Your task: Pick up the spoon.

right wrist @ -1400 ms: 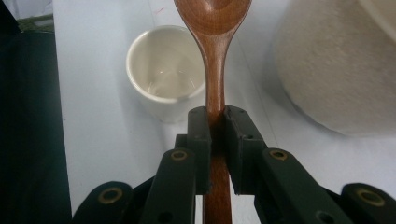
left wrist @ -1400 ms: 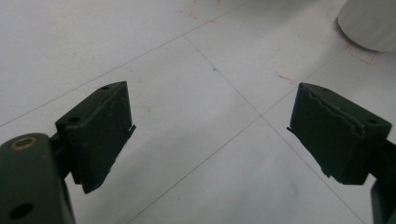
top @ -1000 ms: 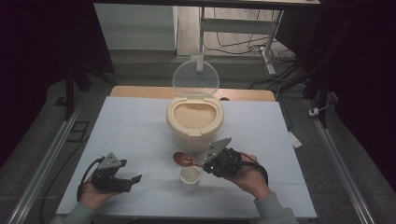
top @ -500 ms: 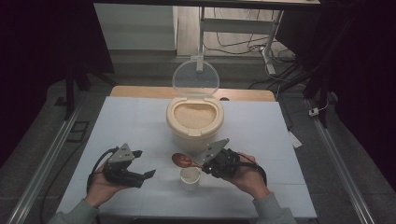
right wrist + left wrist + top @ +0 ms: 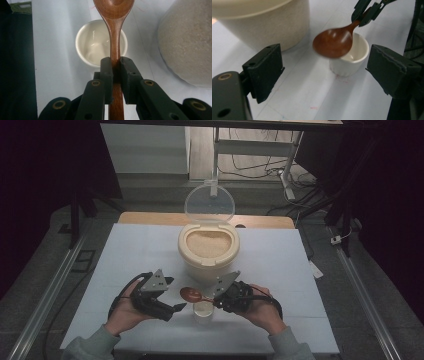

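Right gripper view: my right claw (image 5: 115, 65) pinches the brown wooden spoon (image 5: 114, 15) by its handle, the small white ceramic cup (image 5: 93, 45) just below; my left claw (image 5: 324, 67) is spread, empty.

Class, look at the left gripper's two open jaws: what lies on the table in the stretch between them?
In the left gripper view, the small white cup stands between the jaws, nearer the right one, untouched; the wooden spoon hangs over it. The rest is bare white table.
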Tool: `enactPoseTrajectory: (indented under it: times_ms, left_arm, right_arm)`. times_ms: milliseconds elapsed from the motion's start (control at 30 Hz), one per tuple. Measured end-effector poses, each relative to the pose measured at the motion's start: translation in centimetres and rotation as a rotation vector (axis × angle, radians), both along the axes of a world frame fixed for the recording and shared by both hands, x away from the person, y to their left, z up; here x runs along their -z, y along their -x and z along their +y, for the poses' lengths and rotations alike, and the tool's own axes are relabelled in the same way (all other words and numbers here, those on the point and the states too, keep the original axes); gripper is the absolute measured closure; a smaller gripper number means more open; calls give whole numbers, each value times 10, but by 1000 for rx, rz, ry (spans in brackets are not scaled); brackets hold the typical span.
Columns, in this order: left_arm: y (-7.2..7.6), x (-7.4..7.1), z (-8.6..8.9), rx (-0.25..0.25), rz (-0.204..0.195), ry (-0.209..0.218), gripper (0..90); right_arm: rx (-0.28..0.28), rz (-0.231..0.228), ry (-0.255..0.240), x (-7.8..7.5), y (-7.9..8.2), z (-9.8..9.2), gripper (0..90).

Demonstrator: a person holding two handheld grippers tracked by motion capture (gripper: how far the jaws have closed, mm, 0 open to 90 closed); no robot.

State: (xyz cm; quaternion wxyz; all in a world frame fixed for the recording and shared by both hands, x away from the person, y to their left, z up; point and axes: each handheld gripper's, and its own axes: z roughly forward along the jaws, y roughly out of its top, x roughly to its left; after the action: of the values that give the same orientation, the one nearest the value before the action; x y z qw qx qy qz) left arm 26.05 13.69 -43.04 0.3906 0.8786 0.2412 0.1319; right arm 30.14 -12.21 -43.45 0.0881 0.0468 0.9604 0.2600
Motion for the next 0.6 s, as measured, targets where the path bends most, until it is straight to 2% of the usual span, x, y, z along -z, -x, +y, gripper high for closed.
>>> enactPoseTrajectory:
  times_ms: [167, 300, 400, 433, 500, 533, 600]
  left_arm:
    - [-4, -5, -14, 45, -1, -24, 162]
    - [-7, -4, -28, 91, -2, -77, 180]
    - [-8, -3, -38, 140, 6, -115, 229]
    - [-9, -2, -42, 169, 18, -130, 272]
    - [-10, -2, -44, 175, 20, -139, 302]
    - [-11, -1, -46, 179, 23, -142, 317]
    - [-13, 0, -48, 192, 25, -154, 335]
  right_arm:
    - [-15, -8, 10, 1, 2, 4, 807]
    - [-28, -8, 16, 2, 4, 7, 807]
    - [-38, -16, 26, 2, 5, 9, 807]
    - [-38, -17, 18, 3, 5, 10, 807]
    - [-51, -9, 18, 4, 5, 11, 806]
    - [-47, -25, 31, 3, 6, 11, 806]
    - [-54, -25, 27, 4, 7, 13, 806]
